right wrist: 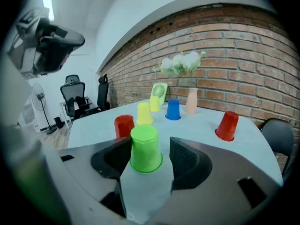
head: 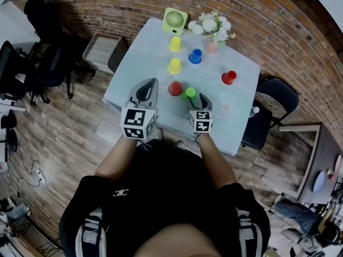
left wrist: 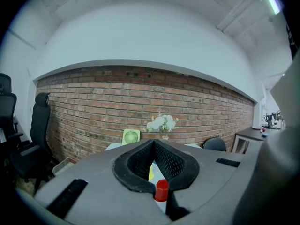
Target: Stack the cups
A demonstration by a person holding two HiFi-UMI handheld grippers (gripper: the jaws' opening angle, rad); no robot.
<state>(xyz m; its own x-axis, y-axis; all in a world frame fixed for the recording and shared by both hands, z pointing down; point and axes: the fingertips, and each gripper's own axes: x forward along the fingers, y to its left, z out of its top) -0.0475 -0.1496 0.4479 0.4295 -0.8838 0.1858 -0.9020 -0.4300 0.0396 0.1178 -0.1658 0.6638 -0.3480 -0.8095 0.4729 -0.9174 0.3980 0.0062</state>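
A green cup (right wrist: 145, 149) stands upside down between my right gripper's (right wrist: 149, 144) pads, which are shut on it; it hangs low over the table (head: 241, 116) near the front edge. In the head view the green cup (head: 190, 92) sits at the tip of the right gripper (head: 197, 97), beside a red cup (head: 175, 88). My left gripper (head: 152, 83) is just left of that red cup, shut and holding nothing, its pads meeting at the tips (left wrist: 153, 144). Further back stand two yellow cups (head: 174, 66) (head: 175, 44), a blue cup (head: 195, 56) and a second red cup (head: 229, 77).
A small green fan (head: 174, 20), white flowers (head: 210, 25) and a pink vase (head: 211, 47) line the table's far edge by the brick wall. A black chair (head: 278, 98) stands at the right, office chairs (head: 37, 63) at the left.
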